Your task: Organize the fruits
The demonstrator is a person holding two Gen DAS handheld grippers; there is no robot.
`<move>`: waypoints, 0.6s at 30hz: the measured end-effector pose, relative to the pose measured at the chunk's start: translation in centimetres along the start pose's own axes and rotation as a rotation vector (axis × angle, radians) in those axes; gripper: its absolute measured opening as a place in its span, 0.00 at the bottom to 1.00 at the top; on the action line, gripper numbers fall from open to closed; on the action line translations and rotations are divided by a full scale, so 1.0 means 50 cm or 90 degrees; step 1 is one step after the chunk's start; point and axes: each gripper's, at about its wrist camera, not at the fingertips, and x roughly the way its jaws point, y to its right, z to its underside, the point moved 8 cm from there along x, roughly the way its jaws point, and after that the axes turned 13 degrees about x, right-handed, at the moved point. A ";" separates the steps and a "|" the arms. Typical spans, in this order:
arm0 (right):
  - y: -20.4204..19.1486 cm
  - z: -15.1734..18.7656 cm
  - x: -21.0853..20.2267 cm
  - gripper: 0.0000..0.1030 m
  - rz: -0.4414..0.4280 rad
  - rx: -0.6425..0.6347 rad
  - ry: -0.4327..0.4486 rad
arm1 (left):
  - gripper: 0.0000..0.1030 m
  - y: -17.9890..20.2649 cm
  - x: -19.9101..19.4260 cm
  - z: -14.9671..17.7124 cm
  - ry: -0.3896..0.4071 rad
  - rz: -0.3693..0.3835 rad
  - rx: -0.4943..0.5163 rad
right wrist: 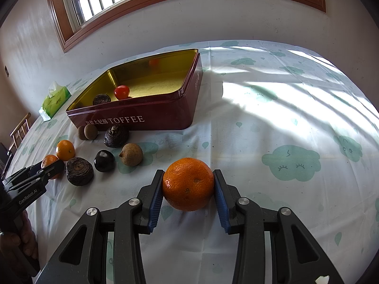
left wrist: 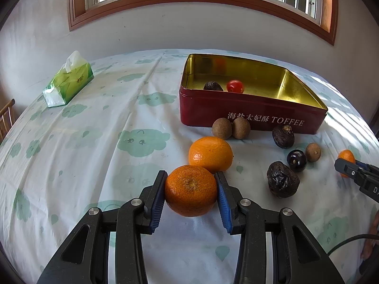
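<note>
My left gripper is shut on an orange mandarin, its blue pads pressed on both sides, low over the tablecloth. A second mandarin lies just behind it. In the right wrist view my right gripper is shut on another mandarin in the same way. A red toffee tin stands open farther back, holding a red tomato-like fruit and a dark wrinkled fruit. Each gripper also shows in the other's view: the right gripper, the left gripper.
Loose fruits lie in front of the tin: two brown round ones, dark wrinkled ones, a dark plum and a small brown one. A green tissue pack sits at the far left. A wooden chair stands beyond the table edge.
</note>
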 end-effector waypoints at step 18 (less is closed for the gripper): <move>0.000 0.000 0.000 0.36 0.000 0.000 0.000 | 0.40 -0.002 -0.001 0.001 0.000 -0.001 -0.002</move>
